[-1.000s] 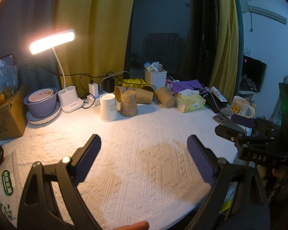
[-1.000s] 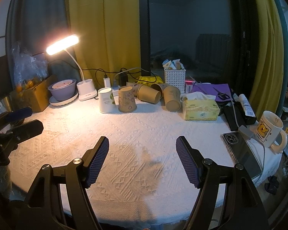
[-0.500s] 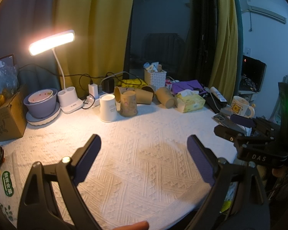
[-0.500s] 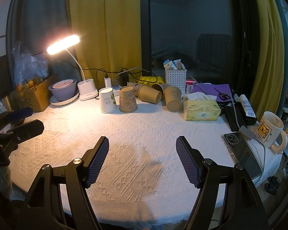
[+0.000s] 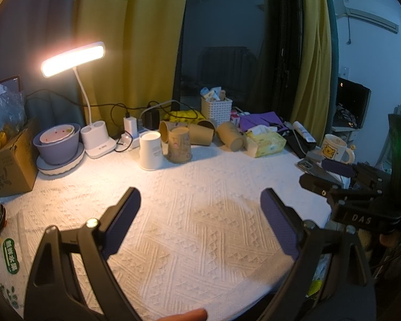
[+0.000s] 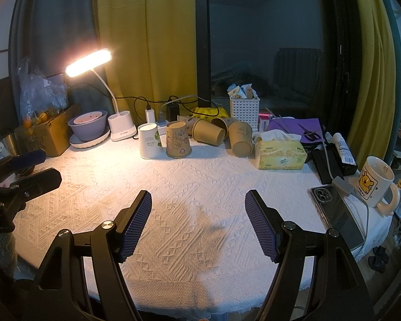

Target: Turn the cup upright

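Several paper cups stand or lie at the back of the table. A white cup (image 6: 149, 144) and a brown printed cup (image 6: 177, 143) stand upside down, rims on the cloth. Several plain brown cups lie on their sides, one (image 6: 209, 132) behind, one (image 6: 240, 139) to the right. In the left wrist view the white cup (image 5: 150, 153) and printed cup (image 5: 179, 145) show too. My left gripper (image 5: 200, 208) is open and empty above the cloth. My right gripper (image 6: 197, 208) is open and empty, well short of the cups.
A lit desk lamp (image 6: 121, 125), a purple bowl (image 6: 89, 125) on a plate and a cardboard box (image 6: 50, 133) stand back left. A tissue box (image 6: 280, 155), white basket (image 6: 244, 109), phone (image 6: 336, 214) and bear mug (image 6: 375, 184) are to the right. A white textured cloth (image 6: 200, 182) covers the table.
Both views have shifted only slightly; the cups have not moved and both grippers stay open.
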### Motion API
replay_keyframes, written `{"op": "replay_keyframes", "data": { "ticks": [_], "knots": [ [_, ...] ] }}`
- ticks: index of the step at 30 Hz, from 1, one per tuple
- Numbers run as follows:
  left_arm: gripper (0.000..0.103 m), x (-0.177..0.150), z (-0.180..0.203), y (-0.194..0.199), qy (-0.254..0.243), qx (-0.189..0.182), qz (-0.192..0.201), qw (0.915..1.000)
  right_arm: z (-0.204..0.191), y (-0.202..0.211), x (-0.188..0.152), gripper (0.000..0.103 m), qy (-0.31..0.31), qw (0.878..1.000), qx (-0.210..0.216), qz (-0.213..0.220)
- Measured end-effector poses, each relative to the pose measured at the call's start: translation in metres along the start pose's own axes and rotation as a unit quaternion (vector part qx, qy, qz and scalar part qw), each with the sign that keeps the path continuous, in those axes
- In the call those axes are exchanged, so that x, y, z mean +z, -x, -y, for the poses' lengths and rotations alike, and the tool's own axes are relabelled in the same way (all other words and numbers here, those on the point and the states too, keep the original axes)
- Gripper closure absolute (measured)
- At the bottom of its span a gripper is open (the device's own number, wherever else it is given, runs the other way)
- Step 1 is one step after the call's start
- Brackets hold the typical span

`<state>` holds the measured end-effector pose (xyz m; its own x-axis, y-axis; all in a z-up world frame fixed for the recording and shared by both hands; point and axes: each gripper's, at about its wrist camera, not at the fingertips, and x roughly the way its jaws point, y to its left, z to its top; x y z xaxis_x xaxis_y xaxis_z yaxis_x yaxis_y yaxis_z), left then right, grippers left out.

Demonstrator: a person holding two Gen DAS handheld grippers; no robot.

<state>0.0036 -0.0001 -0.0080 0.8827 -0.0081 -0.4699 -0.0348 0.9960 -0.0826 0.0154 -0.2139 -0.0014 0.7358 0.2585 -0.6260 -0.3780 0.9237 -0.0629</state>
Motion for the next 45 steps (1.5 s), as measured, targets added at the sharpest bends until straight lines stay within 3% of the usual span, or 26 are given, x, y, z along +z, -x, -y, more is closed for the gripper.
{"op": "replay_keyframes", "data": {
  "ticks": [11,23,37,45],
  "knots": [
    [0.011,0.001,0.001,-0.020,-0.032,-0.001,-0.020,0.9993,-0.002,-0.010,0.004,0.028,0.001,1.000,0.000,-0.014],
    [0.011,0.022,-0.002,-0.100,-0.136,0.005,-0.072,0.9880,0.037,-0.073,0.021,0.028,-0.015,0.998,-0.012,-0.059],
    [0.011,0.089,0.009,-0.217,-0.286,-0.002,-0.115,0.9512,0.088,-0.158,0.065,0.028,-0.034,0.995,-0.021,-0.093],
    [0.011,0.119,0.021,-0.284,-0.369,-0.009,-0.133,0.9198,0.106,-0.199,0.090,0.028,-0.029,0.993,-0.022,-0.109]
  ]
}}
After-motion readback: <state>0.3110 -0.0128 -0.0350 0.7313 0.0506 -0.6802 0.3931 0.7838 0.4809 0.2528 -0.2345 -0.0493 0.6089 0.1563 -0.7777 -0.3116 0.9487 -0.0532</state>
